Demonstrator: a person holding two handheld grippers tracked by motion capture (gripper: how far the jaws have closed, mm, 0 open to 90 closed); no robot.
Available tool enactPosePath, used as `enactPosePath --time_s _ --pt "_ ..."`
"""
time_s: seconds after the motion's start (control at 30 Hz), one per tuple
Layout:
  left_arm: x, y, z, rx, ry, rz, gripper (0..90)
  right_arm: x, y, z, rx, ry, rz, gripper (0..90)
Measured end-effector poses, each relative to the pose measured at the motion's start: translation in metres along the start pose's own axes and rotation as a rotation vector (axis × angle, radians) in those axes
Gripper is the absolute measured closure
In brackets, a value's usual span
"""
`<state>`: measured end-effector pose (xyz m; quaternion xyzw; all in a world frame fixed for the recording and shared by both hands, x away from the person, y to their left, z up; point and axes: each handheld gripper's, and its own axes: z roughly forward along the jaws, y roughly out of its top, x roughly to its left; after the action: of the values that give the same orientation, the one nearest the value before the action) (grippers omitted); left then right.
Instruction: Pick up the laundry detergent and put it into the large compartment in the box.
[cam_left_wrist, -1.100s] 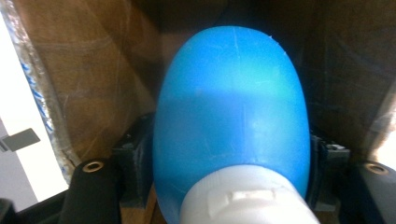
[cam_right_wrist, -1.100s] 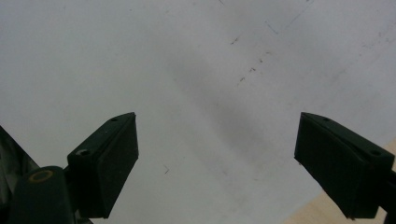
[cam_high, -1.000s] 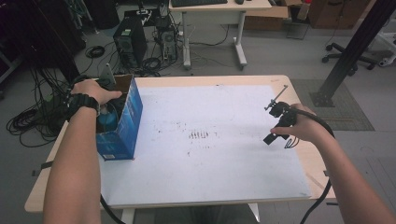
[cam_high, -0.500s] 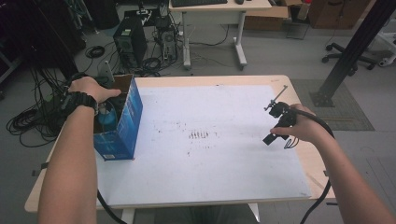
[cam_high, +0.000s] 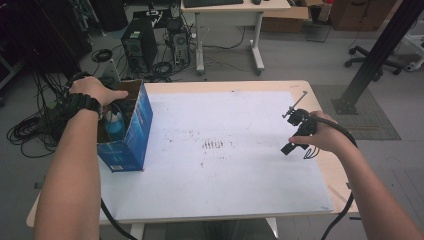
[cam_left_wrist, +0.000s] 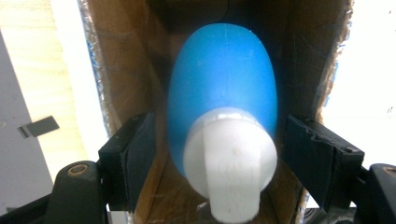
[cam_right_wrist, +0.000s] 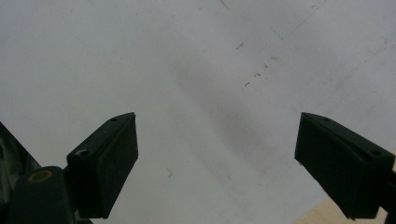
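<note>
A: Spreading apart, the left gripper (cam_left_wrist: 224, 154) has just been opening; its jaws straddle the blue bottle (cam_left_wrist: 222, 88), pads clear of it.

B: Bottle's inside the blue box (cam_high: 131, 131), far left on the table (cam_high: 260, 86).

A: Looks smooth and rounded, probably slippery, light plastic. I'd pinch below the white cap (cam_left_wrist: 229, 158).

B: Right gripper (cam_right_wrist: 219, 163) hangs wide open over the white mat (cam_right_wrist: 187, 56), empty.

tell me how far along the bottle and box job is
Done: the blue bottle already sits inside the blue box. In hand: the left gripper has just been opening, pads either side of the bottle with gaps showing. Left: drawing that gripper out. The right gripper waits open over the table.
</note>
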<state>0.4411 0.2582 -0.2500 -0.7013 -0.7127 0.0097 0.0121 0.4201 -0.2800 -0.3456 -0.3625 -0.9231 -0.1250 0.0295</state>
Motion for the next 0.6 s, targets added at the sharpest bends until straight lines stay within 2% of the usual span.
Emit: enactPosePath --time_s 0.6 --pt "-0.005 -0.004 -0.022 -0.04 -0.012 0.017 22.5 0.001 0.0 -0.003 0.0 0.0 -0.002 13.3"
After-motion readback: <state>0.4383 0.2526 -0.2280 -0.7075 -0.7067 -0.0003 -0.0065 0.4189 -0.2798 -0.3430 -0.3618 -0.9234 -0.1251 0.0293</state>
